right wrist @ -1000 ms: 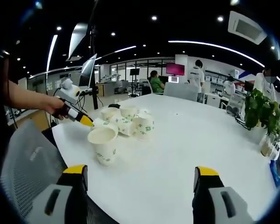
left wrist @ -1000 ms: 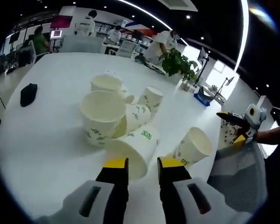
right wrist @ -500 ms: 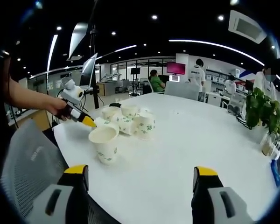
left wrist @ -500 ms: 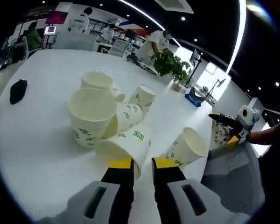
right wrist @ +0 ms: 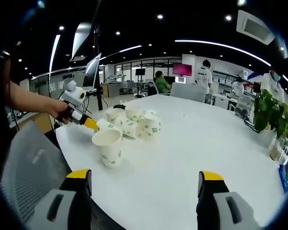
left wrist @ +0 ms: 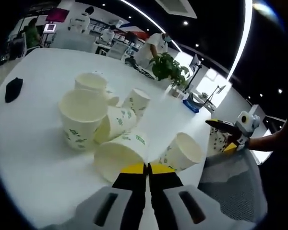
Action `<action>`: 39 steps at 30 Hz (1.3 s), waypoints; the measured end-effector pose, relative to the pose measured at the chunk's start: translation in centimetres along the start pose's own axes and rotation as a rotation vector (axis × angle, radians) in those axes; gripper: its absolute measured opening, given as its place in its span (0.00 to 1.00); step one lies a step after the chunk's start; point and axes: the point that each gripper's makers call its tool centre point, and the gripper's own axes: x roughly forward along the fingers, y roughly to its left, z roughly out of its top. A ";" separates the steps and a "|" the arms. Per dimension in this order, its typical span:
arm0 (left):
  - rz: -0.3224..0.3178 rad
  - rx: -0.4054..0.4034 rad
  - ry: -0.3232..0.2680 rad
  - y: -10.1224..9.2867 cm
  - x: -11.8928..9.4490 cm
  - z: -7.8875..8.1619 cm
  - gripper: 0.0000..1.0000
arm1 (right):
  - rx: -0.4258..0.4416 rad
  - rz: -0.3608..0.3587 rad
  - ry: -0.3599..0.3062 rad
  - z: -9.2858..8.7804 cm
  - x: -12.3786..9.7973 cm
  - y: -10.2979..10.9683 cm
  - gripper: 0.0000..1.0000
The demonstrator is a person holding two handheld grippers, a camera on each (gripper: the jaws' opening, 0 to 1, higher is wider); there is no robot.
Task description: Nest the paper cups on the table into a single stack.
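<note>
Several white paper cups with green print crowd the white table [left wrist: 33,158]. One upright cup [left wrist: 79,117] stands at the left, and another upright cup [left wrist: 90,82] stands behind it. Two lie tipped between them. A cup on its side [left wrist: 120,154] rests right at my left gripper [left wrist: 147,168], whose jaws are pressed together on its rim. A further cup [left wrist: 182,151] stands to its right. The cup cluster [right wrist: 132,122] and the front cup [right wrist: 107,146] lie ahead of my right gripper [right wrist: 144,179], which is wide open over bare table. The left gripper [right wrist: 90,124] touches the cluster.
A black item [left wrist: 13,88] lies on the far left of the table. A potted plant [left wrist: 168,67] and a blue object [left wrist: 192,103] stand at the far edge. Mesh chairs [left wrist: 233,187] [right wrist: 29,163] sit along the near edge. People work at desks behind.
My left gripper's jaws have closed from a narrow gap to pressed together at the lying cup's rim, and that view has shifted slightly. The right gripper stays open and still.
</note>
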 end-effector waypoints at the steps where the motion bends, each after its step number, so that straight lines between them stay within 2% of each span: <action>1: 0.000 0.004 -0.003 0.0 0.0 0.1 0.00 | -0.001 0.000 0.000 0.0 0.0 0.0 0.92; 13: -0.006 0.026 -0.005 -0.9 -0.2 0.5 0.00 | -0.003 0.005 0.004 -0.1 0.0 0.1 0.92; 23: -0.023 0.059 -0.001 -2.7 -0.9 0.9 0.00 | -0.002 0.008 0.005 -0.1 0.0 0.1 0.92; 39: 0.003 0.137 0.013 -2.9 -2.2 2.6 0.00 | 0.000 0.022 -0.016 0.3 0.0 0.4 0.94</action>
